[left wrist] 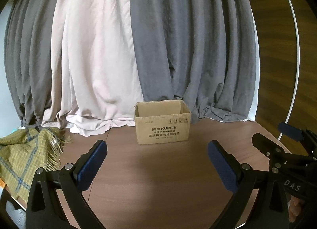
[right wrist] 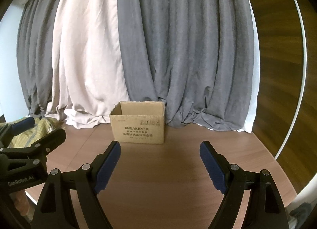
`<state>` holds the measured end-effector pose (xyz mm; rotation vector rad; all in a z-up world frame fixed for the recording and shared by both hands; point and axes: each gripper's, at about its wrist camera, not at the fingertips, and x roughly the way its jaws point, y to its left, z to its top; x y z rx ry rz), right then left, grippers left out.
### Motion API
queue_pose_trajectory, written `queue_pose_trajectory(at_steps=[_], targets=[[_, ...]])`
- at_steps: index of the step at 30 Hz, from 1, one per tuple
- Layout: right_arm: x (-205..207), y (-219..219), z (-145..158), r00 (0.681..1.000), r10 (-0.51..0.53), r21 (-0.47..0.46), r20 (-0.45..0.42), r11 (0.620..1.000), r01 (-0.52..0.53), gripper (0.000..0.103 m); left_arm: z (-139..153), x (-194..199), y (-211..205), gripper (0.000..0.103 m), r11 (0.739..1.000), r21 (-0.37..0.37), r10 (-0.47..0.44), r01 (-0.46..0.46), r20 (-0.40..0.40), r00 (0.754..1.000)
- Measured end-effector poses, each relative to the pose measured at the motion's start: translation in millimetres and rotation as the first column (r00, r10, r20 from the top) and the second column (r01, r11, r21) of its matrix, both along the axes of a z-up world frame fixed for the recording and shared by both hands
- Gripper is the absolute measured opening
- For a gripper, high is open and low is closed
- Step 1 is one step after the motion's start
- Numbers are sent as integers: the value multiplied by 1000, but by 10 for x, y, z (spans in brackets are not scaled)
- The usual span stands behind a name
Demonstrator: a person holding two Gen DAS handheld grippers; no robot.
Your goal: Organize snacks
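An open cardboard box (left wrist: 162, 125) with dark print on its front stands at the far side of the brown table (left wrist: 158, 169), against the curtains; the right wrist view shows the box (right wrist: 138, 125) too. Its inside looks bare as far as I can see. My left gripper (left wrist: 157, 145) is open, well short of the box, nothing between its blue pads. My right gripper (right wrist: 160, 146) is open too and holds nothing. Each gripper shows at the edge of the other's view: the right gripper (left wrist: 273, 134) and the left gripper (right wrist: 45, 128). No snacks are in view.
Grey and pale curtains (left wrist: 138, 50) hang behind the table and bunch on its far edge. A green plaid blanket (left wrist: 25, 153) with fringe lies at the table's left edge. A white hoop (right wrist: 297, 70) and wood floor lie to the right.
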<state>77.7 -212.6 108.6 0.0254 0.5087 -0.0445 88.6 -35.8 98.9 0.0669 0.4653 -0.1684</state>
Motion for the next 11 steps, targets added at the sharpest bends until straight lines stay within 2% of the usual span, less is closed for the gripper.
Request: queue_pose_trajectory(at_steps=[11], targets=[[-103,-74,-70,1000,19,7,-23,1000,-19,83,-33,-71,-31,103,1000,4,25,-25,-13,1000]])
